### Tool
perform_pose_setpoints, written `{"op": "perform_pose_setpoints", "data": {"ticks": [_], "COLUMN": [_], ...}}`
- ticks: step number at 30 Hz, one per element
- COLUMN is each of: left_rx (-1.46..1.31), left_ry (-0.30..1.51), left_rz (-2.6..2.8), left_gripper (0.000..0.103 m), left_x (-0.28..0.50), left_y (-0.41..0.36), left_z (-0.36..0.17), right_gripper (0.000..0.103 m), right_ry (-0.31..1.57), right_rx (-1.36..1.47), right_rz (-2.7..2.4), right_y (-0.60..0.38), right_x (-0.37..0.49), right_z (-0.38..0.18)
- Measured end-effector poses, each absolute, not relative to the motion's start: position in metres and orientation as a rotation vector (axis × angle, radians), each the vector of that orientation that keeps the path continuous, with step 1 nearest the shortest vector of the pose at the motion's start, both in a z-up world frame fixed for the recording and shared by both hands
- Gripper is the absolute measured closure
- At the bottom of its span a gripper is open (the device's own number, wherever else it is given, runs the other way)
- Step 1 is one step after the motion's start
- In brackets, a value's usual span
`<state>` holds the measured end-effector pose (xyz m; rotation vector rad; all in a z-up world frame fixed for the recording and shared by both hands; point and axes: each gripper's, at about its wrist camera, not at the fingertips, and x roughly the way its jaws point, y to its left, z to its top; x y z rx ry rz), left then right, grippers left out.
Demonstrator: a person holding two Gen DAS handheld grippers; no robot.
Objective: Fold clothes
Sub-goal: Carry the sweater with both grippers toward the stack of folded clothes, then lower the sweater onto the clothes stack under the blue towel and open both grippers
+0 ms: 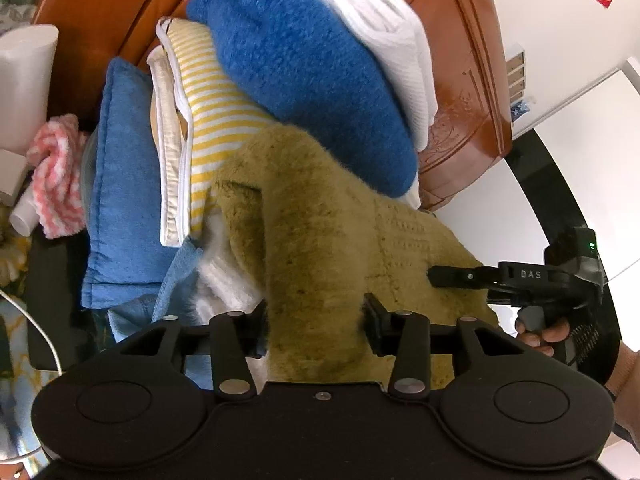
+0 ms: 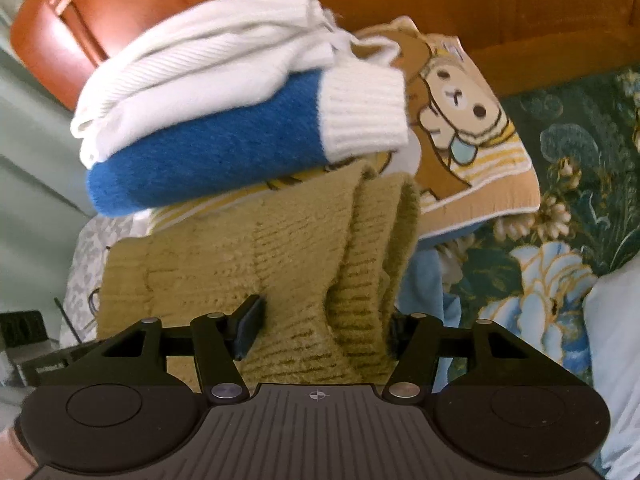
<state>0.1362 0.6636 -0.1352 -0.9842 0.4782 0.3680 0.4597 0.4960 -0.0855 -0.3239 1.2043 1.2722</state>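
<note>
An olive-green knitted sweater (image 1: pixel 312 220) (image 2: pixel 280 248) lies folded at the front of a pile of folded clothes. A thick fold of it runs between the fingers of my left gripper (image 1: pixel 316 320), and the fabric looks loose, not pinched. My right gripper (image 2: pixel 324 328) straddles another doubled fold at the sweater's far side, also slack between the pads. In the left wrist view the right gripper (image 1: pixel 460 276) reaches in from the right over the sweater's edge, held by a hand (image 1: pixel 540 332). Behind the sweater are stacked a blue fuzzy sweater (image 1: pixel 304 60) (image 2: pixel 208 152) and a white knit (image 1: pixel 384 20) (image 2: pixel 200 56).
A yellow-striped cloth (image 1: pixel 212 92) with a bear print (image 2: pixel 460 120) lies under the stack. A blue cushion (image 1: pixel 120 180) and a pink-white cloth (image 1: pixel 56 176) sit to the left. An orange-brown headboard (image 1: pixel 100 8) stands behind. A floral bedspread (image 2: pixel 560 200) spreads to the right.
</note>
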Motion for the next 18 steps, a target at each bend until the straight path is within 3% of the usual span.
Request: {"op": "perform_pose_setpoints", "data": {"ticks": [5,12,16,18], "left_rx": [-0.974,-0.938,-0.872,-0.848], "left_ry": [0.46,0.429,0.395,0.377], "left_rz": [0.401,0.427,0.423,0.405], "left_gripper": [0.046,0.045,0.045,0.045], "left_x": [0.118,0.089,0.083,0.089], "left_y": [0.663,0.648,0.637,0.636], "left_z": [-0.12,-0.093,-0.067,-0.056], "right_gripper": [0.044,0.045,0.048,0.055], "right_ry": [1.143,1.028,0.979,0.977], "right_rx": [-0.33,-0.255,-0.229,-0.248], "right_rz": [1.241,1.228,1.264,1.278], "right_y": [0.48,0.442,0.433,0.435], "right_x": [0.459,0.45,0.437,0.428], "right_z": [-0.064,-0.024,-0.004,-0.002]}}
